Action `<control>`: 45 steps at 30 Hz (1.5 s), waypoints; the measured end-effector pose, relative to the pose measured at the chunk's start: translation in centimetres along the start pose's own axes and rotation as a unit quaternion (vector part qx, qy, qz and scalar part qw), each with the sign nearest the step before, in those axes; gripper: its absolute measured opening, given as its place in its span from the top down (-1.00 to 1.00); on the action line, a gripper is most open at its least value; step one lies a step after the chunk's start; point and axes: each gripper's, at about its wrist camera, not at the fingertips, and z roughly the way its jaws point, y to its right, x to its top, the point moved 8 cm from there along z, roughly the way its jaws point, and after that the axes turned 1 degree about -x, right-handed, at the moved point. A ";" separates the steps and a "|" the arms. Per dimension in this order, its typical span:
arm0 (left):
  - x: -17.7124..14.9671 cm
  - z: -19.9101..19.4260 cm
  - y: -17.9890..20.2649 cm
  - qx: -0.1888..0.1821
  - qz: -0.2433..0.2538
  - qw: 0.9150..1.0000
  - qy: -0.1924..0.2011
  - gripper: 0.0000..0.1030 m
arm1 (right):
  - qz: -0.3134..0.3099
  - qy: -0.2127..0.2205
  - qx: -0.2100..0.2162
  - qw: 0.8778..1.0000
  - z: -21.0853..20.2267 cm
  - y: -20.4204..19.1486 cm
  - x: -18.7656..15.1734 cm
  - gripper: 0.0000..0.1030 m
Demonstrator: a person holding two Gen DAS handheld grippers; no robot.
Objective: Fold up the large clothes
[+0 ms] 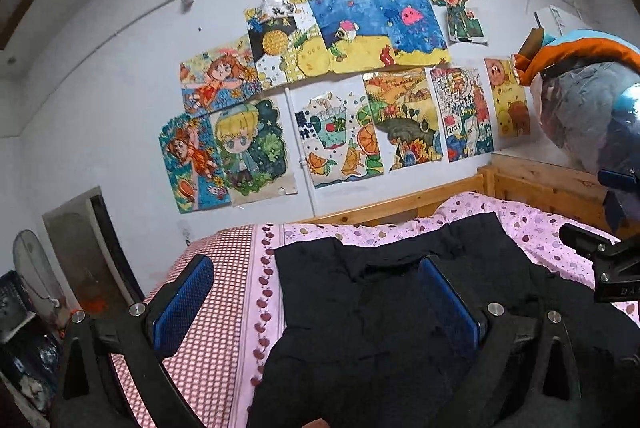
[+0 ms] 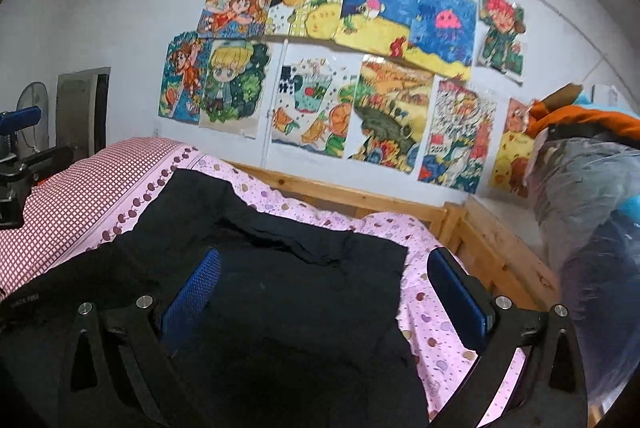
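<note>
Lying spread across the pink patterned bedsheet [image 2: 436, 328], a large black garment [image 2: 288, 292] covers the middle of the bed, its far edge rumpled near the wooden bed frame [image 2: 360, 200]. The left gripper [image 1: 316, 292] hangs above the garment's left edge with its blue pads far apart and nothing between them. The right gripper [image 2: 324, 288] hangs over the garment's right side, jaws spread wide and empty. Colourful drawings [image 1: 320, 84] cover the wall behind, and a plastic-wrapped bundle [image 2: 592, 212] sits at the right.
</note>
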 end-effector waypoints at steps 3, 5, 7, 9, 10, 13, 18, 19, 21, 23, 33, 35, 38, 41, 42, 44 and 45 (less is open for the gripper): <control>-0.4 -1.9 -0.1 -0.004 -0.010 1.000 0.001 -1.00 | 0.005 -0.008 0.004 1.000 -1.4 0.2 -0.7 -0.97; -0.7 -3.0 -0.1 -0.003 -0.011 1.000 -0.003 -1.00 | 0.003 -0.016 0.004 1.000 -2.3 0.4 -1.1 -0.97; -1.0 -4.0 -0.1 -0.003 -0.010 1.000 -0.005 -1.00 | -0.005 -0.018 0.002 1.000 -3.1 0.4 -1.3 -0.97; -1.2 -5.0 -0.1 -0.005 -0.008 1.000 -0.005 -1.00 | -0.016 -0.017 -0.001 1.000 -4.2 0.4 -1.5 -0.97; -1.3 -5.6 -0.1 -0.004 -0.005 1.000 -0.006 -1.00 | -0.020 -0.016 0.000 1.000 -4.7 0.3 -1.5 -0.97; -1.7 -7.2 -0.2 -0.002 -0.003 1.000 -0.008 -1.00 | -0.026 -0.015 0.009 0.999 -6.2 -0.2 -1.8 -0.97; -2.3 -9.5 -0.5 -0.004 -0.004 1.000 -0.014 -1.00 | -0.038 -0.021 0.028 0.999 -8.5 -1.1 -2.6 -0.97; -2.4 -9.9 -0.6 -0.003 -0.003 1.000 -0.014 -1.00 | -0.039 -0.022 0.029 0.999 -8.8 -1.1 -2.8 -0.97; -2.6 -10.6 -0.7 -0.004 -0.007 1.000 -0.014 -1.00 | -0.039 -0.024 0.033 0.998 -9.4 -1.3 -2.9 -0.97; -3.0 -11.2 -0.6 -0.006 -0.009 1.000 -0.017 -1.00 | -0.039 -0.027 0.035 0.998 -9.9 -1.5 -3.1 -0.97; -5.3 -14.0 -0.4 -0.011 -0.005 0.999 -0.030 -1.00 | -0.056 -0.066 0.086 0.993 -11.7 -1.5 -5.8 -0.97; -6.1 -14.0 -0.3 -0.014 -0.008 0.999 -0.042 -1.00 | -0.063 -0.080 0.082 0.991 -11.6 -1.3 -6.7 -0.97; -7.4 -13.7 -0.1 -0.019 -0.007 0.998 -0.063 -1.00 | -0.061 -0.094 0.085 0.990 -11.5 -0.8 -7.5 -0.97; -8.7 -13.3 -0.1 -0.016 -0.003 0.997 -0.078 -1.00 | -0.057 -0.109 0.095 0.988 -11.4 -0.6 -8.4 -0.97; -9.0 -13.2 -0.2 -0.015 -0.004 0.997 -0.081 -1.00 | -0.059 -0.114 0.098 0.987 -11.4 -0.6 -8.8 -0.97; -9.6 -13.0 -0.4 -0.014 -0.008 0.996 -0.088 -1.00 | -0.065 -0.118 0.101 0.986 -11.5 -0.8 -9.4 -0.97; -9.8 -12.9 -0.5 -0.014 -0.009 0.996 -0.091 -1.00 | -0.070 -0.119 0.104 0.985 -11.6 -1.0 -9.5 -0.97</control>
